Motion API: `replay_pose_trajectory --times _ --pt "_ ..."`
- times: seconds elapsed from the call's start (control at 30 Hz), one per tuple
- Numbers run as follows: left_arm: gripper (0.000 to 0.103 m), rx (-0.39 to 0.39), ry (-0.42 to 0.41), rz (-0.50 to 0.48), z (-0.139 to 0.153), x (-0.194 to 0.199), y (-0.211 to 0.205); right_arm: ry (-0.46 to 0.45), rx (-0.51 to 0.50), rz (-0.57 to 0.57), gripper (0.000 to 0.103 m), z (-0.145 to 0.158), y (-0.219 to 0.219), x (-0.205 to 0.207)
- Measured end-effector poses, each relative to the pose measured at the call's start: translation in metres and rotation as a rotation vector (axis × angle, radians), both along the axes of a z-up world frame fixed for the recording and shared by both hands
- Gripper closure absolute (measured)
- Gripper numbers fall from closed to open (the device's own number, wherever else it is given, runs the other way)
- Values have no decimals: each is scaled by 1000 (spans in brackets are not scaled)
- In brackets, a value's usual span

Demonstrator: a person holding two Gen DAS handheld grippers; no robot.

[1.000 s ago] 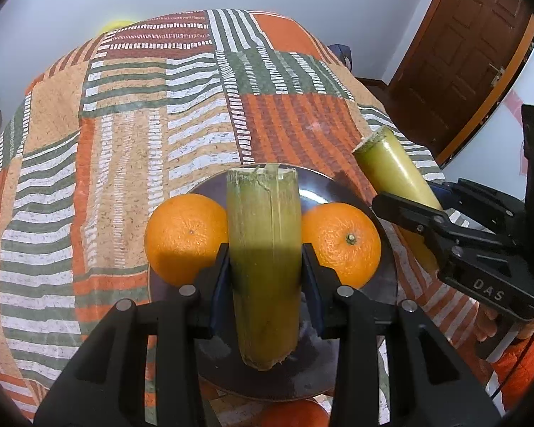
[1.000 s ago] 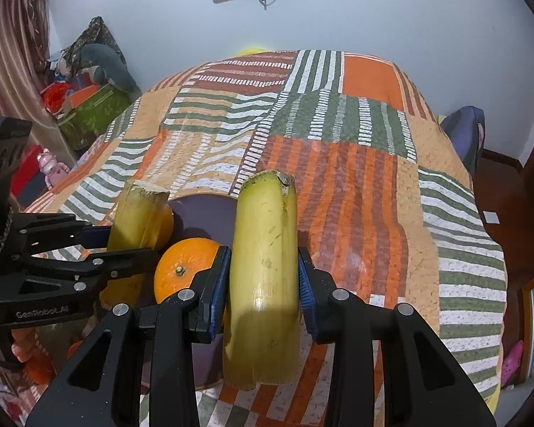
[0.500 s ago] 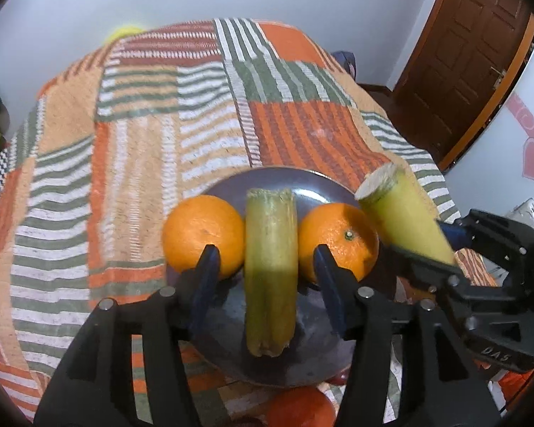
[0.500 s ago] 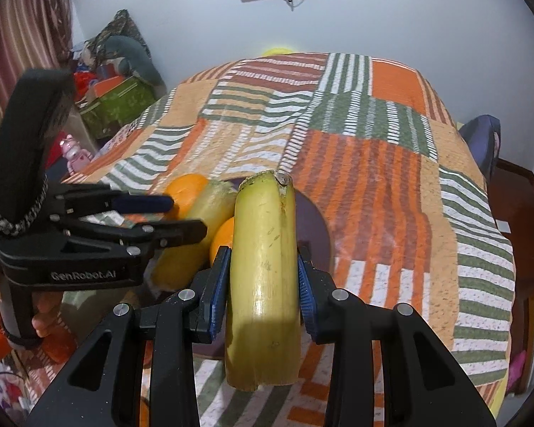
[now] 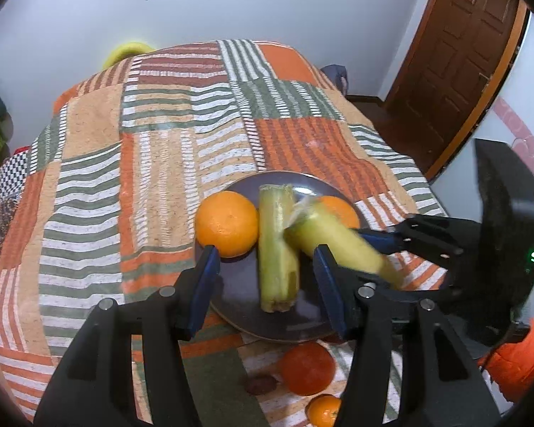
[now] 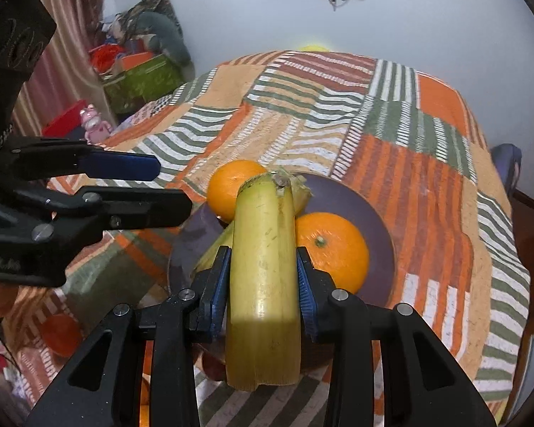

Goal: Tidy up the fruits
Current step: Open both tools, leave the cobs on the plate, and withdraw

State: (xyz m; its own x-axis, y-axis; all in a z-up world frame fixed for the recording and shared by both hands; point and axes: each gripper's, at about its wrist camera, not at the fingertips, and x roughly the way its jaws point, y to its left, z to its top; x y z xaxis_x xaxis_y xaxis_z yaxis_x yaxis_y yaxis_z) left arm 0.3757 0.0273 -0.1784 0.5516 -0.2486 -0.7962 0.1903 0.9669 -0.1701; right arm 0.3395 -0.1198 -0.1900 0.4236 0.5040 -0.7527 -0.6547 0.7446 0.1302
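A dark round plate (image 5: 242, 291) lies on the patchwork cloth. On it are two oranges (image 5: 227, 223) (image 6: 333, 247) with a green-yellow cane piece (image 5: 277, 249) lying between them. My left gripper (image 5: 267, 281) is open, its jaws on either side of that piece and drawn back from it. My right gripper (image 6: 263, 284) is shut on a second cane piece (image 6: 265, 277) and holds it over the plate, above the first one. The right gripper also shows in the left wrist view (image 5: 391, 245), coming in from the right.
A red-orange fruit (image 5: 307, 373), a small orange (image 5: 324, 411) and a small dark fruit (image 5: 261, 384) lie on the cloth in front of the plate. A wooden door (image 5: 455, 53) is at the right. Boxes and toys (image 6: 139, 71) stand by the left wall.
My left gripper let go of the first cane piece on the plate, opened and drew back. My right gripper carried its cane piece left, over the plate.
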Motion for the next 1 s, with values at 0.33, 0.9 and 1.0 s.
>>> replay_pose_trajectory --times 0.33,0.9,1.0 --pt "43 15 36 -8 -25 16 -16 35 34 4 71 -3 -8 -1" --pt "43 61 -26 18 4 -29 -8 38 60 -63 71 25 -35 -33" --pt "43 72 -33 31 12 -48 -1 31 66 -66 71 33 -37 -46"
